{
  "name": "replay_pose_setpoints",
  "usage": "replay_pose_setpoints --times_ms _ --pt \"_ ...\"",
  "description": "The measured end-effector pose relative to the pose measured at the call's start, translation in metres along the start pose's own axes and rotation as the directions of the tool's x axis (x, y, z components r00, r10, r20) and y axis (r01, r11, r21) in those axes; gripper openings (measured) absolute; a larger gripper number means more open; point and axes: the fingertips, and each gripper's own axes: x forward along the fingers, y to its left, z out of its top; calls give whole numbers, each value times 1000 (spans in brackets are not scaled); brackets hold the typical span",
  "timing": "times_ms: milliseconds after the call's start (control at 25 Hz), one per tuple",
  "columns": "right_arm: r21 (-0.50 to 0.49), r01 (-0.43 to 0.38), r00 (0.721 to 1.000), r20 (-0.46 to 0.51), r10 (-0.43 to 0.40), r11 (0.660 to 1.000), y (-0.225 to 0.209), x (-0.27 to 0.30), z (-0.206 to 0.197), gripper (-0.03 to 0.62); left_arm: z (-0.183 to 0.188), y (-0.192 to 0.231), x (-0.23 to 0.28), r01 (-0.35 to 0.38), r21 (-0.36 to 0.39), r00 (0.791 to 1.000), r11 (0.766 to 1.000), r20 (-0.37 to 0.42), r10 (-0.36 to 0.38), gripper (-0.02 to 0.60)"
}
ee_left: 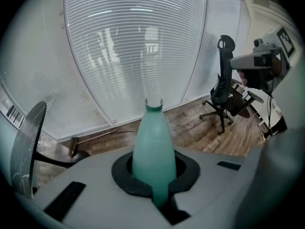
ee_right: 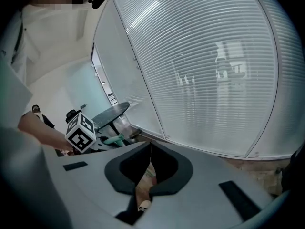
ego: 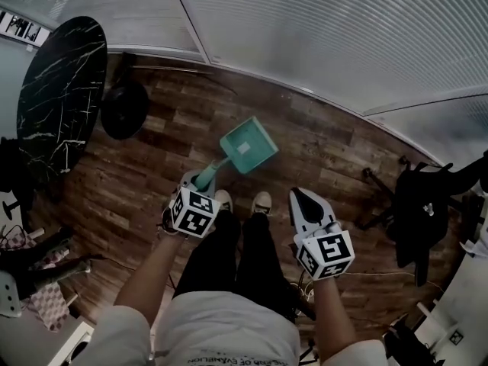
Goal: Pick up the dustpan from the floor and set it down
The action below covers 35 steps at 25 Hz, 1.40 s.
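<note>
A single teal plastic dustpan (ego: 248, 147) with a long tapering handle hangs out in front of the person's two pale shoes (ego: 242, 201), above a floor of dark brown wood planks (ego: 320, 151). Whether its scoop touches the planks cannot be told. The scoop faces up and shows only a small pale patch on its inner face. There are two handheld grey grippers, each with a marker cube. The left gripper (ego: 203, 180), just behind the dustpan, is clenched on the near end of the handle; in the left gripper view the teal handle rises straight up out of the closed dark pads. The right gripper (ego: 304, 201), to the right of the dustpan and apart from it, has its jaws pressed together with nothing in them; the floor and a shoe show through the slit below the tips. Left of the dustpan stands one round black table with white marble veining (ego: 61, 90). Well to the right of the dustpan is one black office chair on castors (ego: 423, 204). Beyond the dustpan runs a wall of pale ribbed glass panels (ego: 320, 29).
</note>
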Motion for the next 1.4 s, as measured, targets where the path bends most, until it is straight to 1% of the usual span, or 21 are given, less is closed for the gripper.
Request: replay_pose_setpoints --times_ms 200,600,800,1000,1400 --pt "18 -9 1000 -16 9 1000 -3 11 -13 25 -8 -2 31 -5 -12 1000 1000 -4 5 25" --pt "45 11 1000 -16 -11 999 -14 17 -21 25 -16 1 83 -10 -37 999 999 -34 8 25" --pt "55 8 1000 -29 -7 998 -16 21 -29 25 -19 6 99 -6 -71 999 997 -45 3 25" --pt "73 2 999 -42 1 997 -12 28 -40 25 -24 6 113 -3 -70 999 998 -49 0 25" --pt "102 16 999 -43 -12 995 -14 28 -47 25 -34 0 128 -3 -69 997 998 -78 -2 25"
